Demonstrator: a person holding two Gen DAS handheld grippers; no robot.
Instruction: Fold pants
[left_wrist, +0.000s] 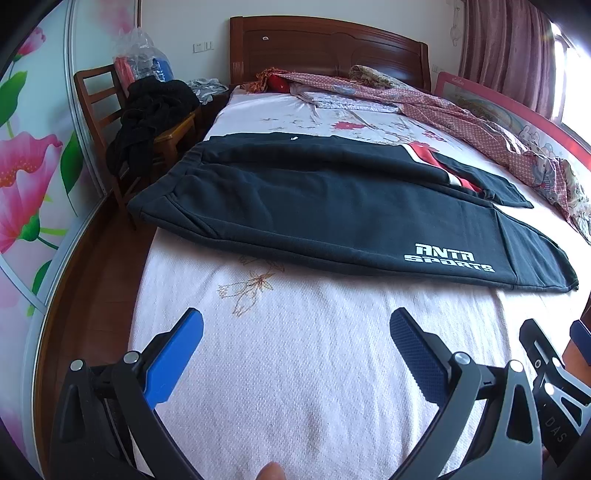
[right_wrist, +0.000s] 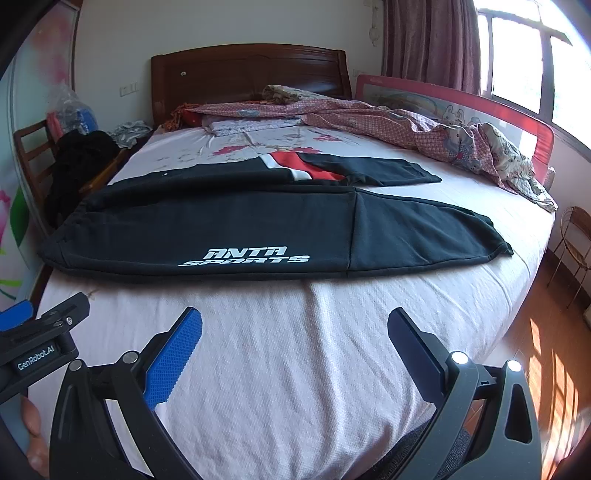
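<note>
Black sports pants (left_wrist: 332, 206) with white "ANTA SPORTS" lettering lie spread flat across the bed, waistband to the left, leg cuffs to the right; they also show in the right wrist view (right_wrist: 258, 229). The far leg has a red and white panel (right_wrist: 295, 166). My left gripper (left_wrist: 295, 325) is open and empty, held above the bare sheet short of the pants' near edge. My right gripper (right_wrist: 295, 325) is open and empty, likewise short of the pants. Each gripper shows at the edge of the other's view.
The bed (left_wrist: 295, 369) has a pink-white sheet, a wooden headboard (left_wrist: 325, 48) and a rumpled pink quilt (right_wrist: 406, 129) along the far right side. A wooden chair (left_wrist: 110, 122) piled with dark clothes stands left of the bed. A red bed rail (right_wrist: 461, 103) lines the right.
</note>
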